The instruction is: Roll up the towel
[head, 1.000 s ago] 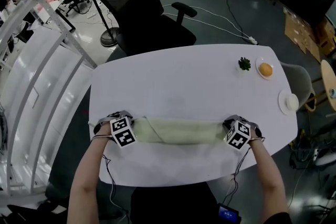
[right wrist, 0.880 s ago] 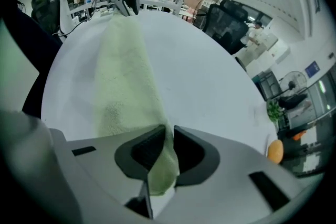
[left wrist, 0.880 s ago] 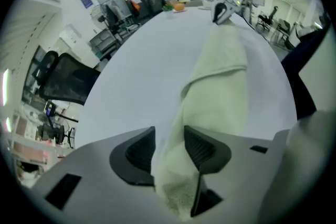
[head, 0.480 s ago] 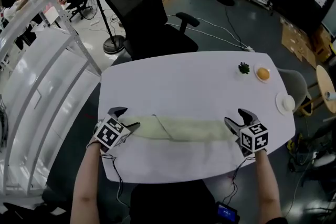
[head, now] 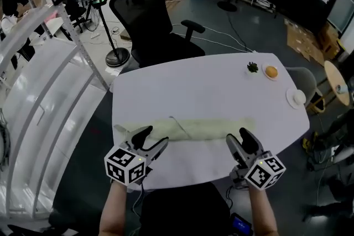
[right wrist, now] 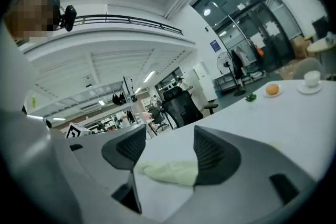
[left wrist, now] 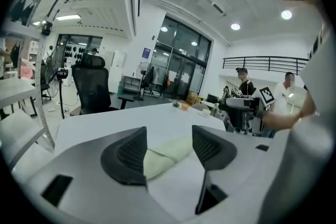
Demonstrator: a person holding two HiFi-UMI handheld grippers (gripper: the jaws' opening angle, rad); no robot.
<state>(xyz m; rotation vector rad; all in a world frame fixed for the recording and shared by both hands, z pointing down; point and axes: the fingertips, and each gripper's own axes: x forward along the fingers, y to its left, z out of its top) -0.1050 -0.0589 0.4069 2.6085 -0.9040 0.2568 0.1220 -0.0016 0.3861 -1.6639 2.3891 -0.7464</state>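
The left gripper (head: 156, 136) is hanging with its jaws apart after just opening wide and easing in slightly. Nothing is pinched between them. In its own view the towel (left wrist: 168, 152) is showing through the gap, lying on the table beyond. The right gripper (head: 238, 135) is also standing open, its jaws having just been opening, with only the towel's other end (right wrist: 168, 171) framed between the pads. The pale green towel (head: 210, 129) is lying as a long roll across the near part of the white table (head: 193, 85), between the two grippers. At the far right corner an orange (head: 271, 71) is sitting on a plate. A black chair (head: 149, 19) is standing behind the table.
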